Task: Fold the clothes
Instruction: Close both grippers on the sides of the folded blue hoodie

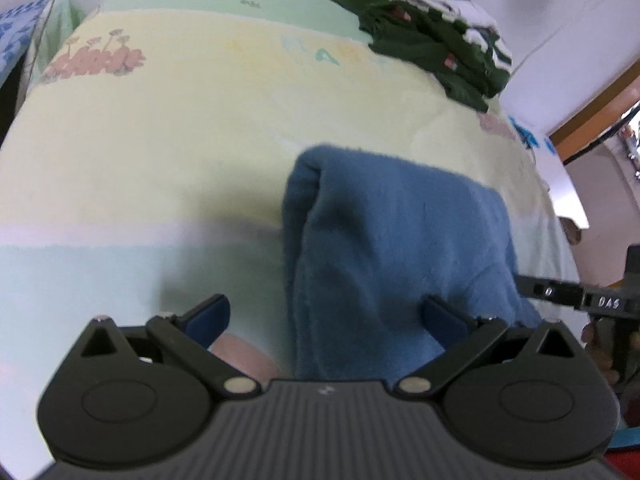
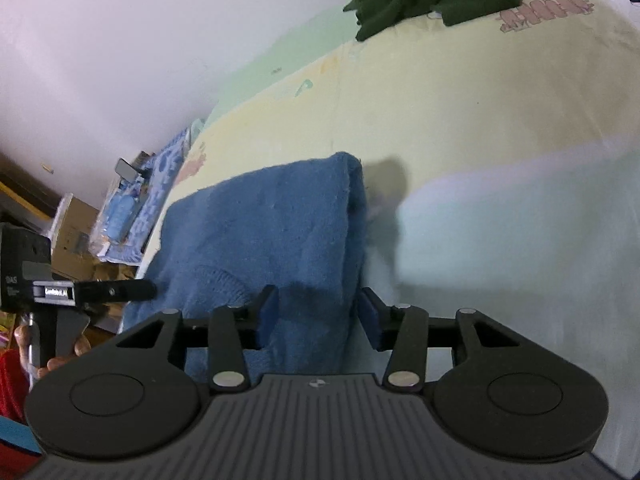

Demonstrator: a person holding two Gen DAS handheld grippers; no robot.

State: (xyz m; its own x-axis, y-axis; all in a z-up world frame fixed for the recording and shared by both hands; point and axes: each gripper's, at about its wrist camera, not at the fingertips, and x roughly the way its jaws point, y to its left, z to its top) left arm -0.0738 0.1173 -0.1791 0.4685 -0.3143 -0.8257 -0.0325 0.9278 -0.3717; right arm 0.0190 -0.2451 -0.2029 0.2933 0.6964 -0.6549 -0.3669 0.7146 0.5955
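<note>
Left gripper (image 1: pixel 326 318) jaws wide apart, one pad resting on folded blue garment (image 1: pixel 396 232). Right gripper (image 2: pixel 318 316) jaws apart, straddling garment's edge, not pressing. Garment lies on pastel bedspread (image 1: pixel 180 128). Dark green clothes pile (image 1: pixel 432 40) at far corner.

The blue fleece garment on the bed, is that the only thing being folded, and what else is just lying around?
In use:
blue fleece garment
left hand-held gripper
right hand-held gripper

Lying about:
pile of dark green clothes
pastel printed bedsheet
cardboard box
</note>
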